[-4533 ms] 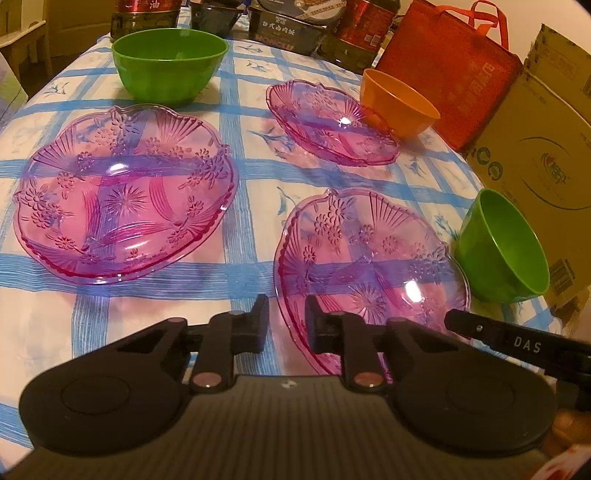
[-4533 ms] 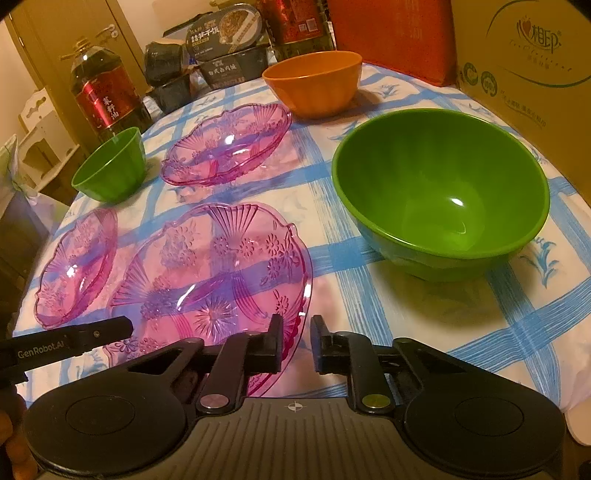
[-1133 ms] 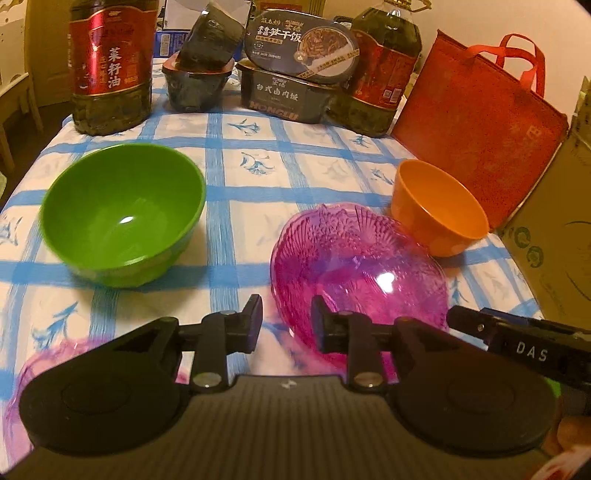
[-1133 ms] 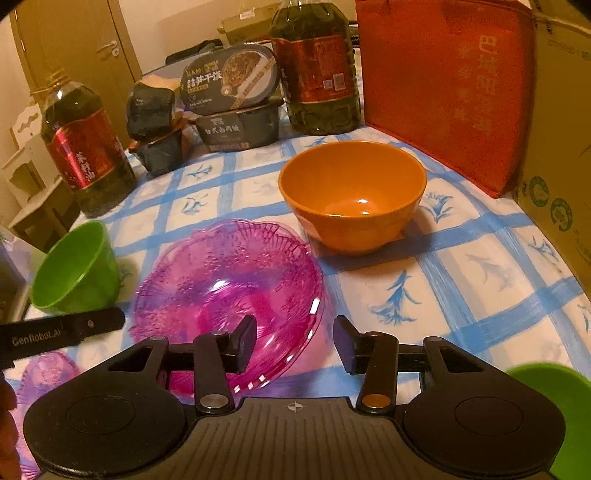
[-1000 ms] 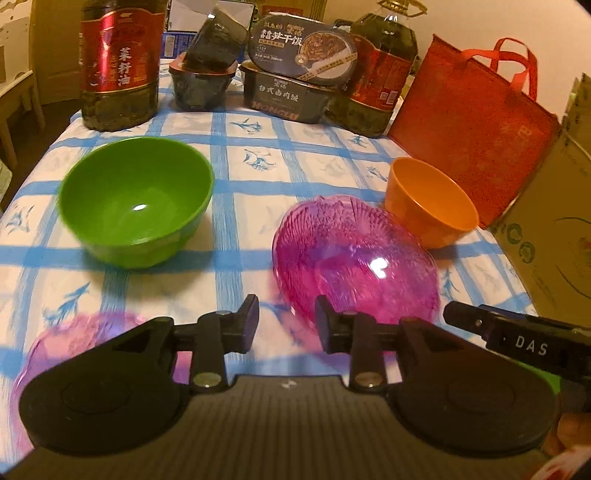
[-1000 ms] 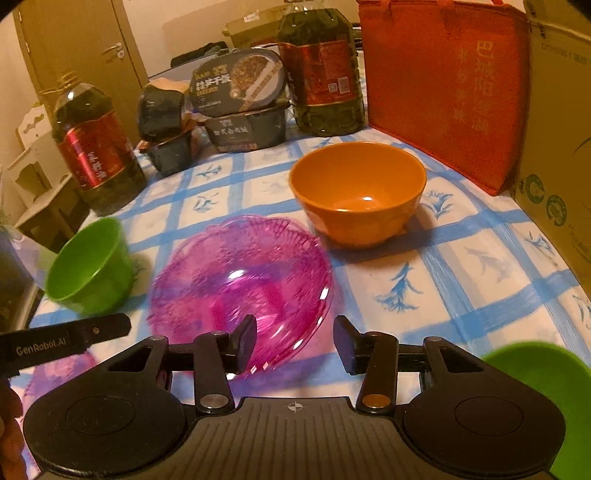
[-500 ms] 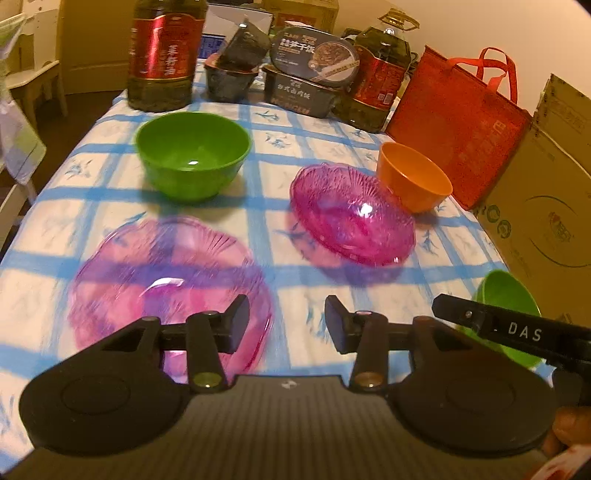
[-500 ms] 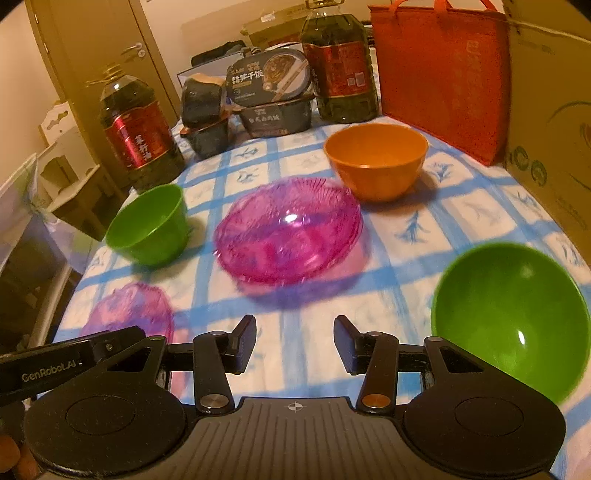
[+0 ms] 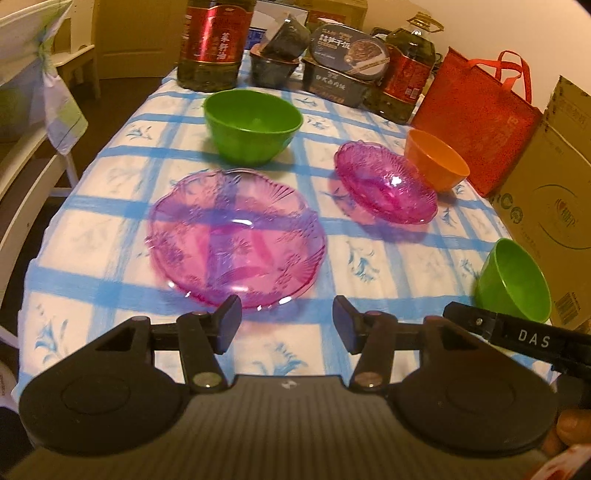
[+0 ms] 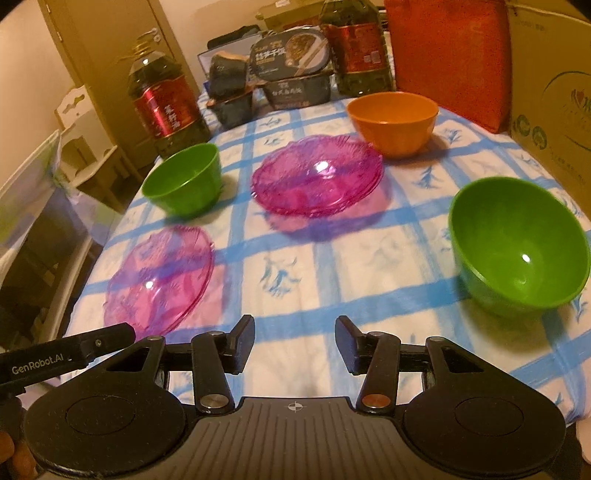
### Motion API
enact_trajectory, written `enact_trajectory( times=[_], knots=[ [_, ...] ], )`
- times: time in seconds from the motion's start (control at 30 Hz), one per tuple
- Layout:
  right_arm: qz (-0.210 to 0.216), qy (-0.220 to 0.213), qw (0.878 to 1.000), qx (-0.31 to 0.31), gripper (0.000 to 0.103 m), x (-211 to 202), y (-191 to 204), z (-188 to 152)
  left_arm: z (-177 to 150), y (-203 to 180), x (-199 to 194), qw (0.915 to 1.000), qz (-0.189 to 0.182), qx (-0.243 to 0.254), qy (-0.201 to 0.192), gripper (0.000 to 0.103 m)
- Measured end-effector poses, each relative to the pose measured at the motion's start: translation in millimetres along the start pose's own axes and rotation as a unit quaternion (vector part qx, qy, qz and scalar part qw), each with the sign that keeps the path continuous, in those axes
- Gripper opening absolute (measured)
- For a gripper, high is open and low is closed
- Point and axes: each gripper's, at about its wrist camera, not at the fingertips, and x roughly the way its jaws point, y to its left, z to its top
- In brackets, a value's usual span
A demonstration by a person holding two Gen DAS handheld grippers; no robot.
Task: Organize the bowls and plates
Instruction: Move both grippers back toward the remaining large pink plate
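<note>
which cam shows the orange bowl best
The right wrist view: the orange bowl sits near the frame's upper middle, whole rim and inside visible. In the left wrist view the same bowl is smaller, off toward the right, partly overlapped by the far pink plate.

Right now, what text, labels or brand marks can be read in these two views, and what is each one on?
"DAS": on the black bar at the right edge of the left wrist view.
"GenRobot.AI": on the black bar at the left edge of the right wrist view.
Chinese characters on the oil bottle label, meal boxes, red bag and carton: too small or blurred to read.
</note>
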Motion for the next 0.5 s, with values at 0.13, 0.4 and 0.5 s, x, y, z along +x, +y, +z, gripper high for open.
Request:
enact_trajectory(
  times=[0.13, 0.4, 0.5],
  knots=[
    [0.005, 0.006, 1.000, -0.005, 0.049, -1, 7, -7, -5, 6, -4, 1.0000, 0.005, -0.004, 0.002, 0.052],
    [0.008, 0.008, 1.000, -0.010, 0.050, -1, 13, -10, -9, 13, -9, 0.9999, 0.012, -0.009, -0.004, 0.060],
    [0.008, 0.010, 1.000, -0.009, 0.051, 2, 12, -10, -9, 18, -11, 0.9996, 0.017, -0.016, -0.013, 0.066]
  ],
)
